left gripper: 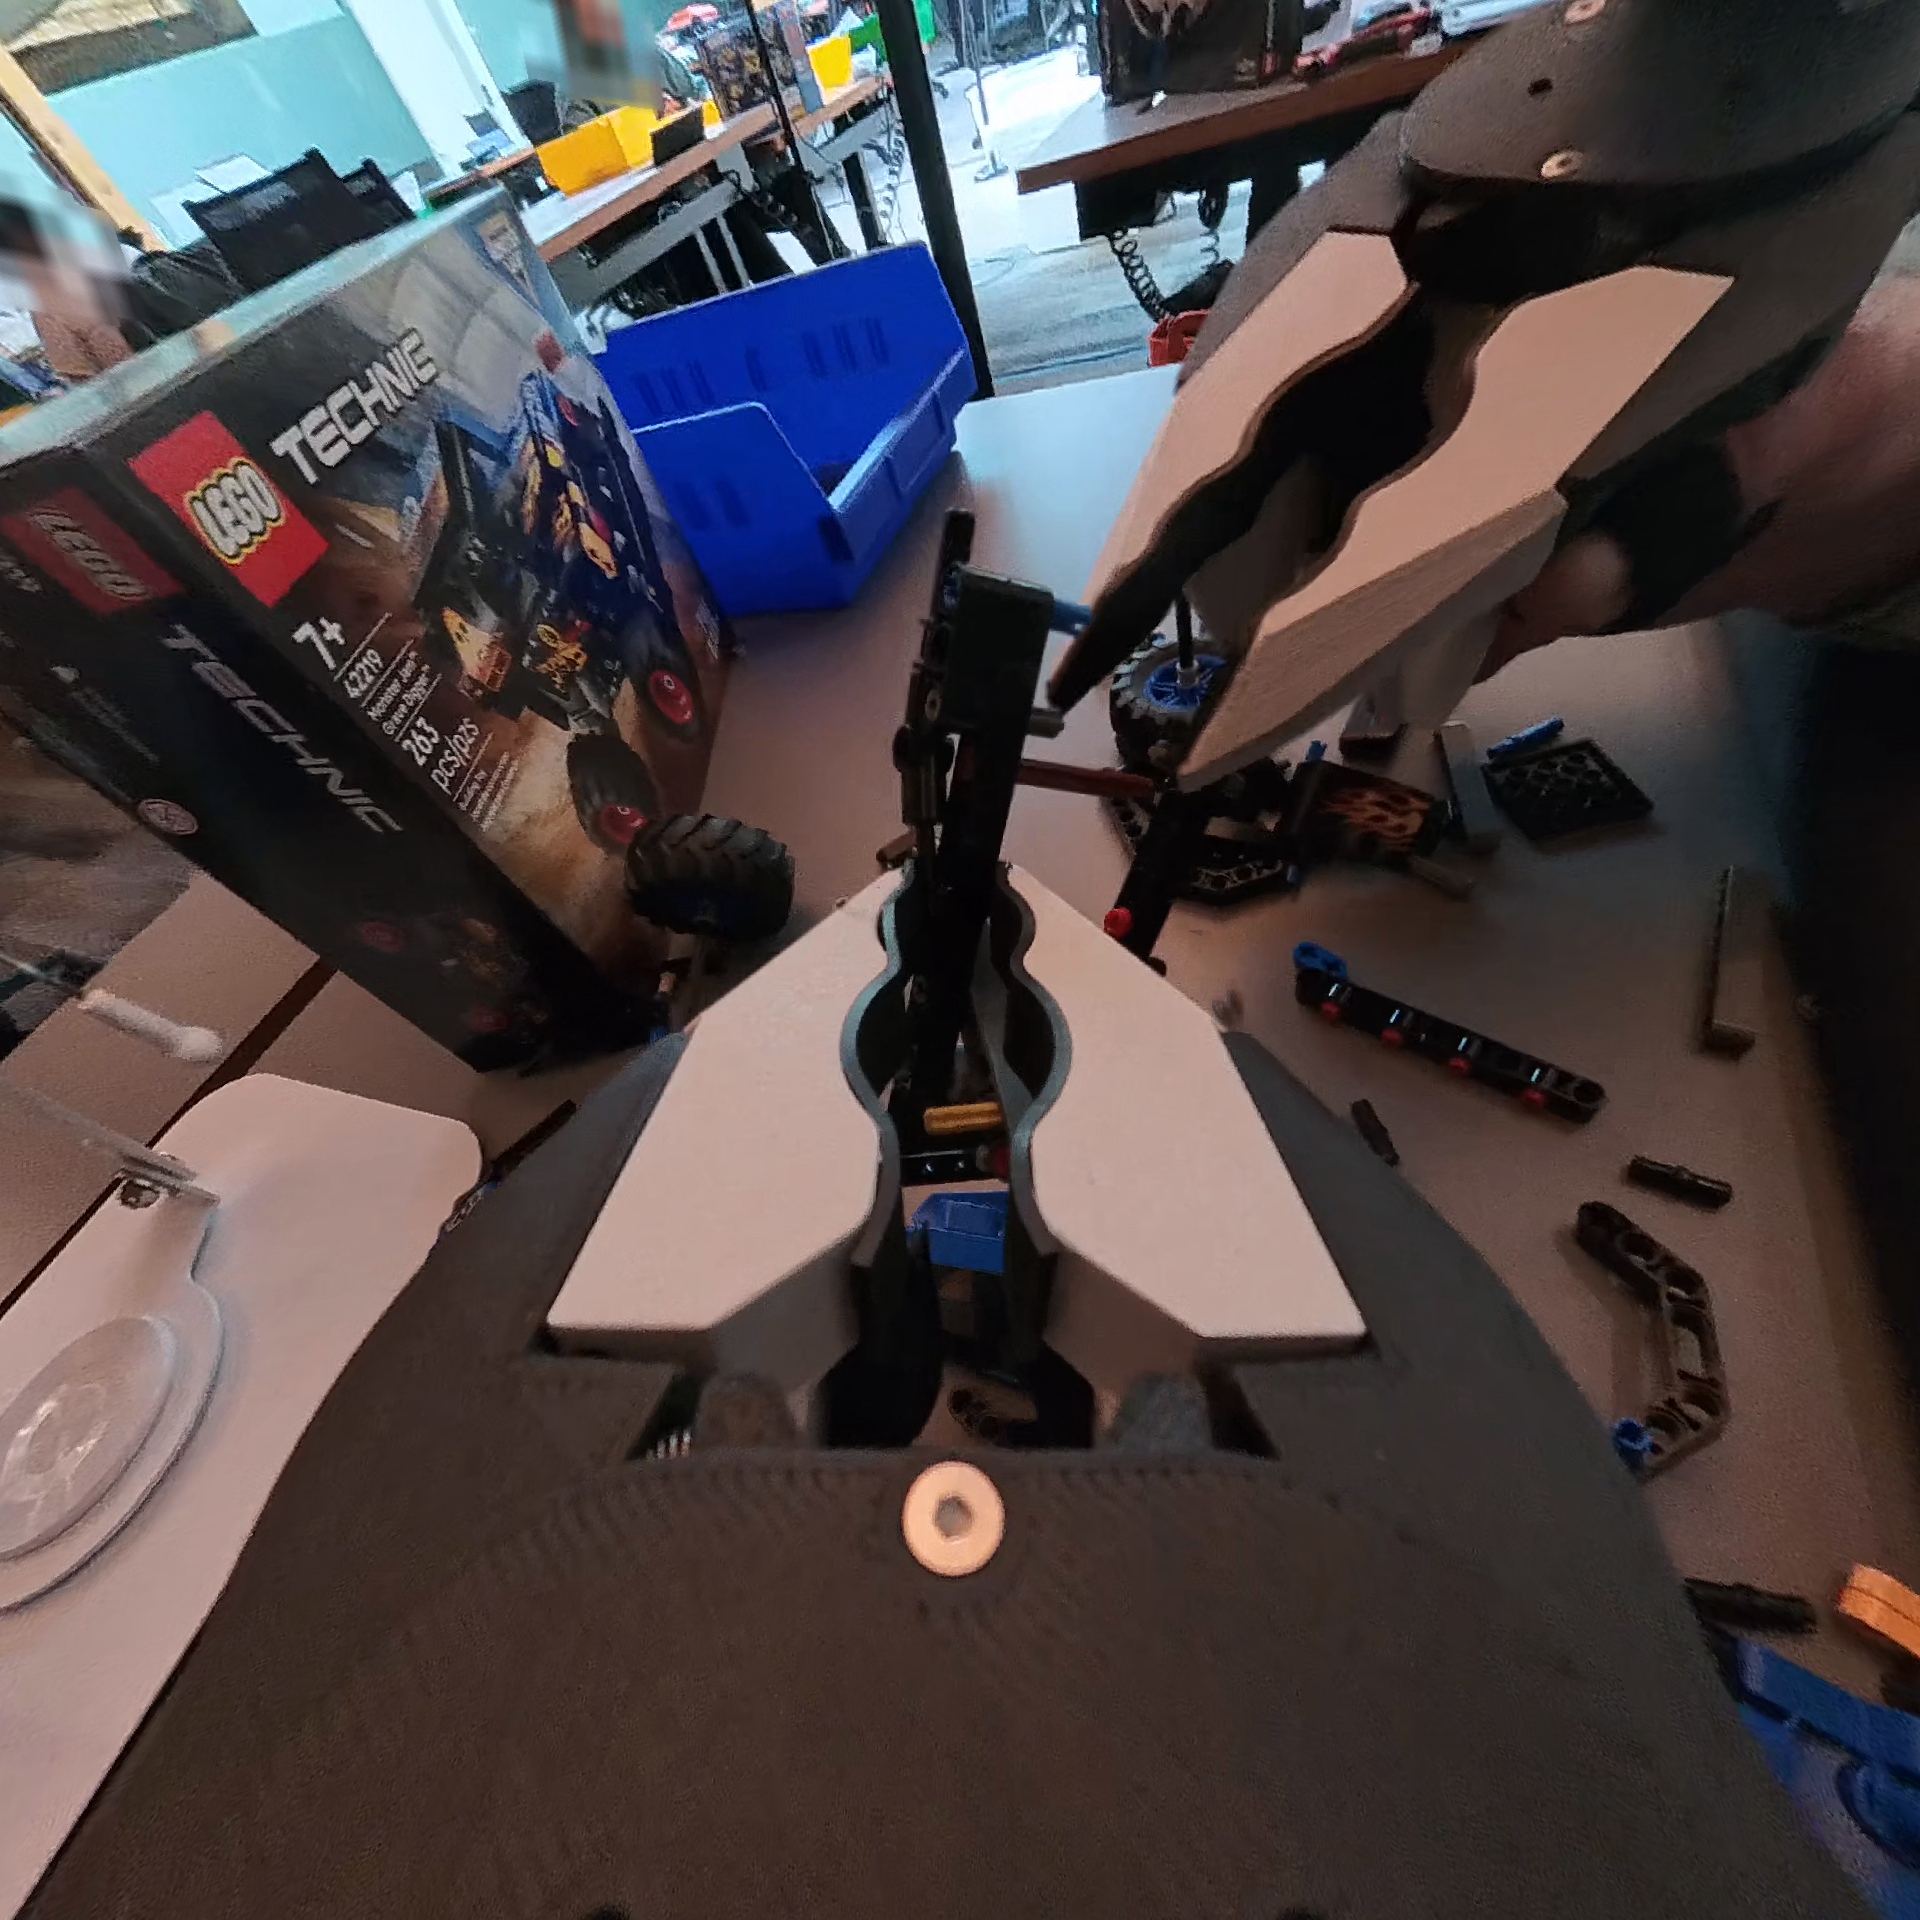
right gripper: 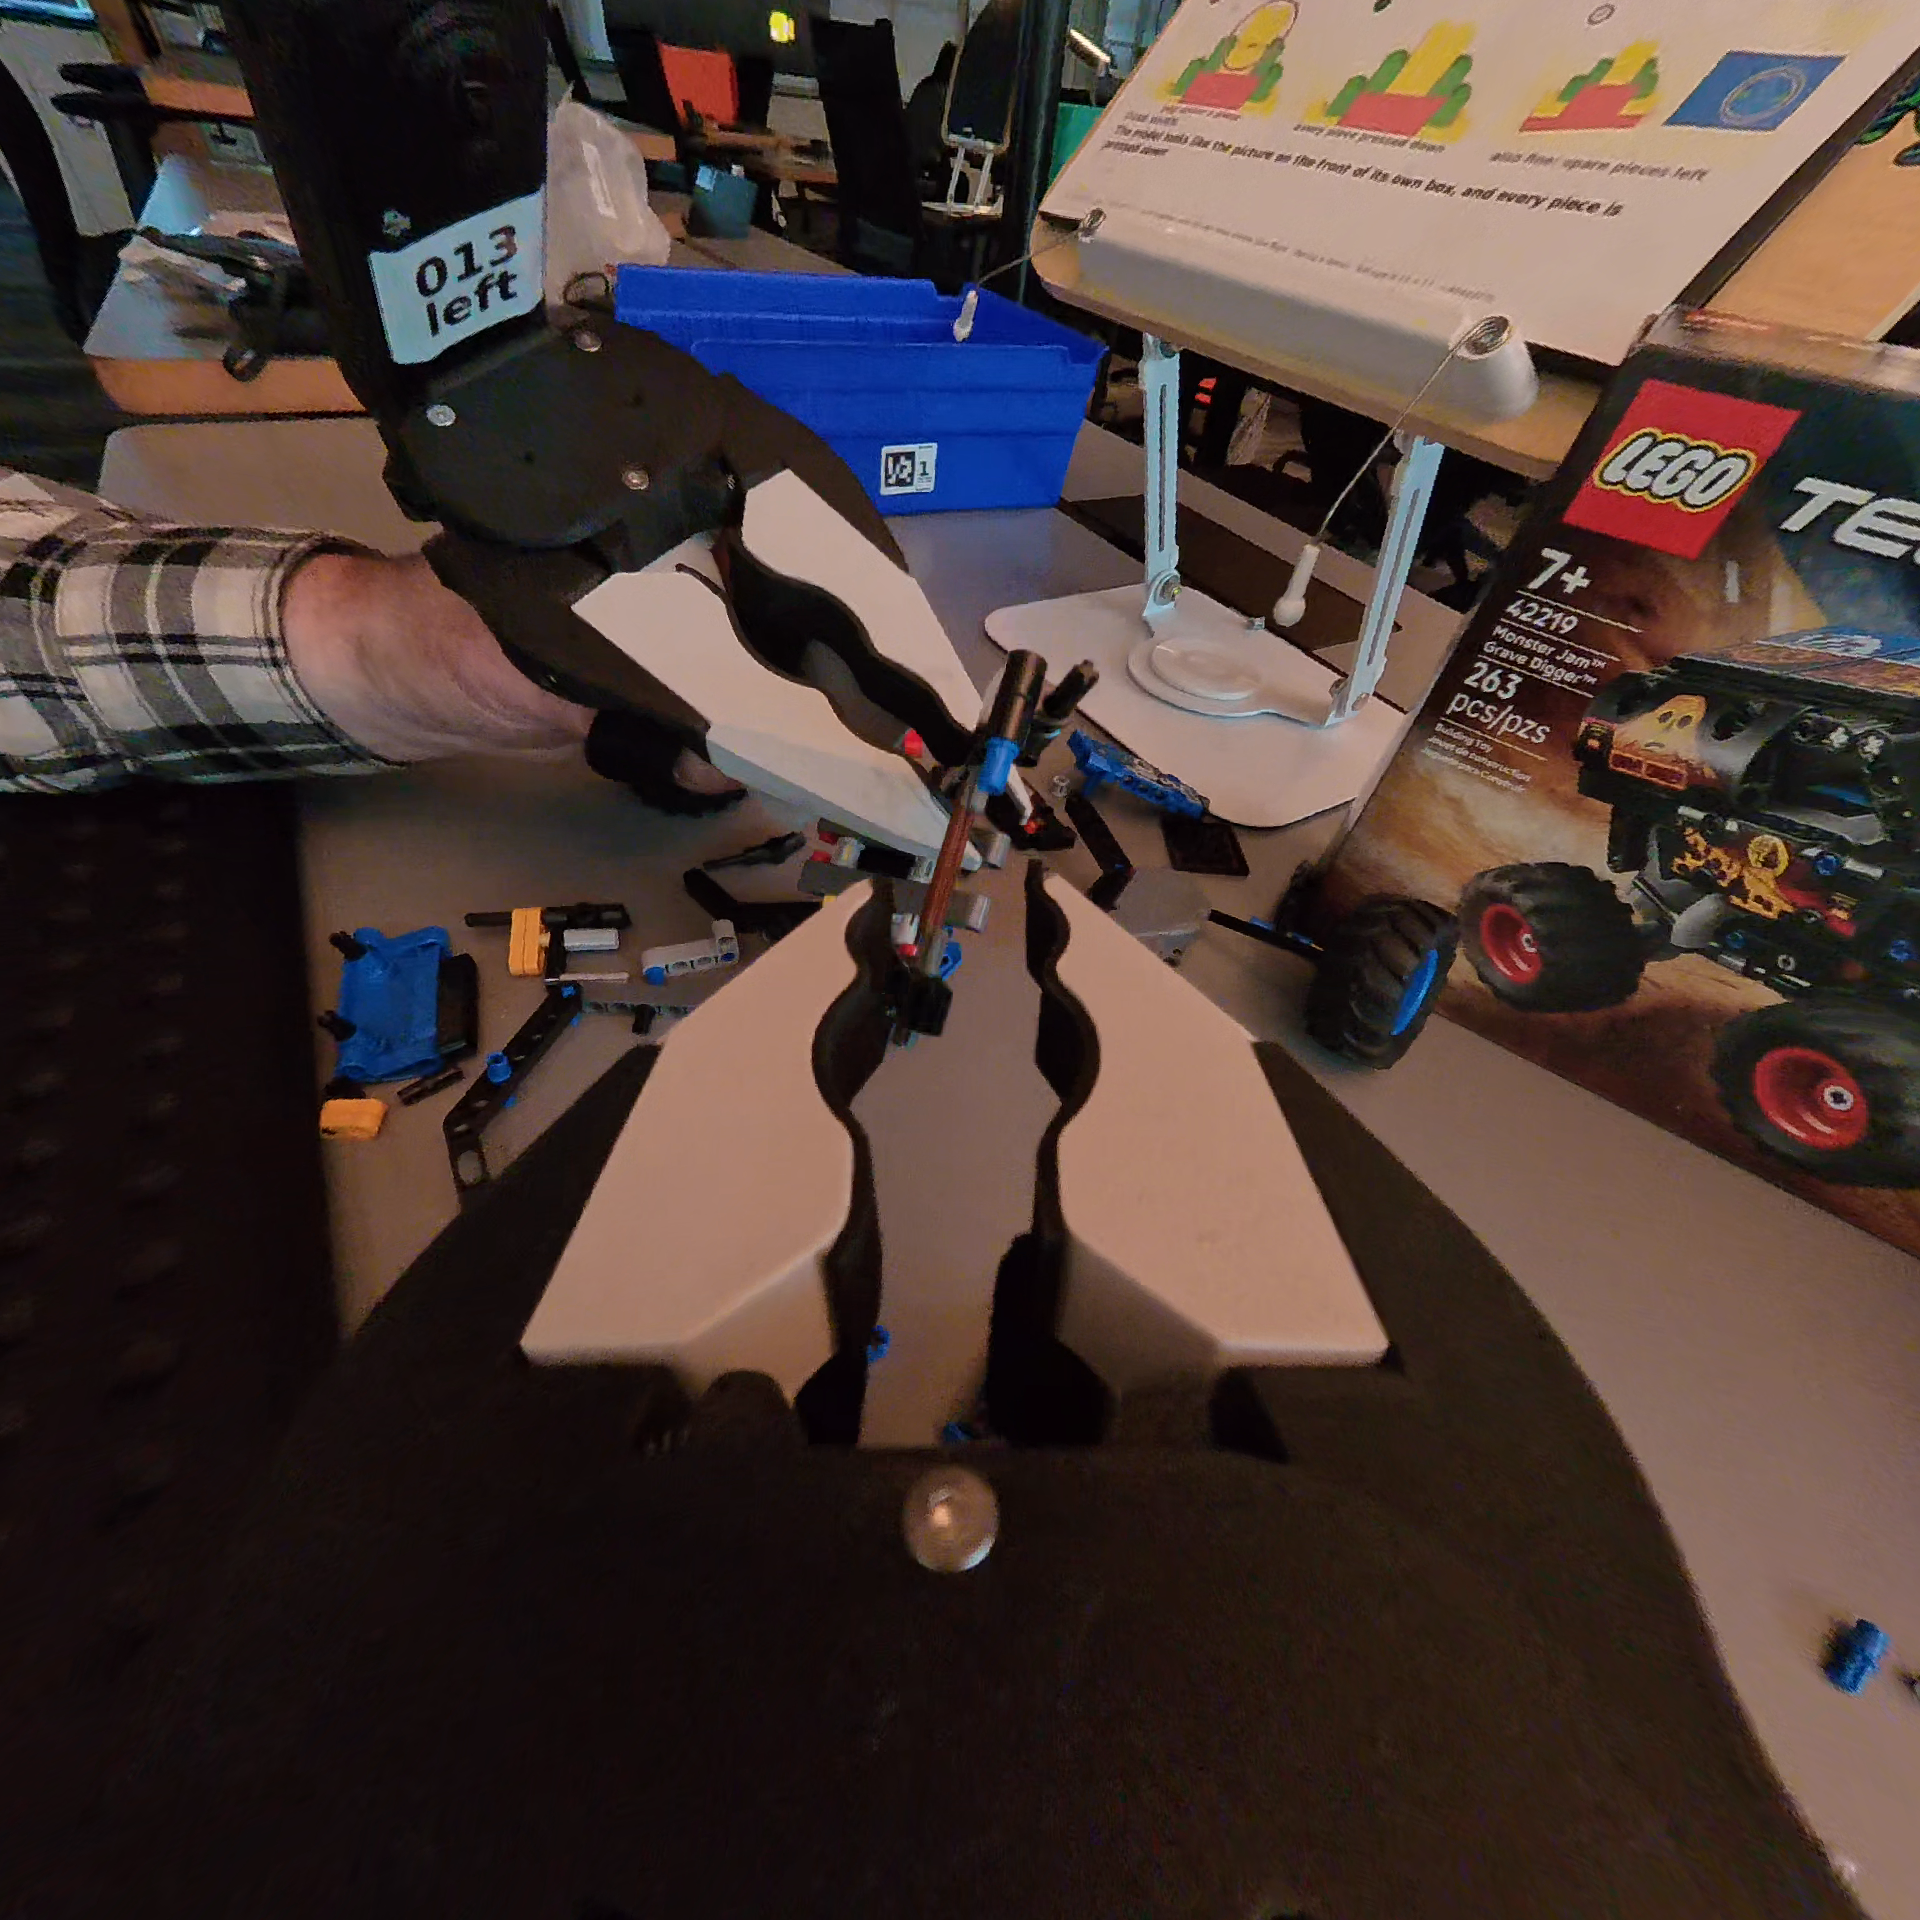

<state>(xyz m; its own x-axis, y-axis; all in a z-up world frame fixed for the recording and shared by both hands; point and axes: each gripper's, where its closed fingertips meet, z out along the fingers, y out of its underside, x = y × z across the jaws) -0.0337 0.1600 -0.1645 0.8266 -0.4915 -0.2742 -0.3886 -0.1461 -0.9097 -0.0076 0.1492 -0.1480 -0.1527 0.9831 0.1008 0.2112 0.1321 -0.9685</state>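
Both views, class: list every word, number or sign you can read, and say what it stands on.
I will not copy out writing; these things bear it.
Toy box: logo, printed words, numbers.
White label: on the left hand-held gripper, shut on a black assembly.
Blue bin: small white sticker.
Sheet on white stand: small print, blurred.

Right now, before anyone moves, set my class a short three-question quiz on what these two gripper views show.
1. True or false: the left gripper has its fingers shut on the black assembly.
2. The loose tyre lies beside: A the toy box, B the blue bin, C the white stand.
3. Fill in: on the right gripper the fingers stand ___.
Key: 1 true; 2 A; 3 open.
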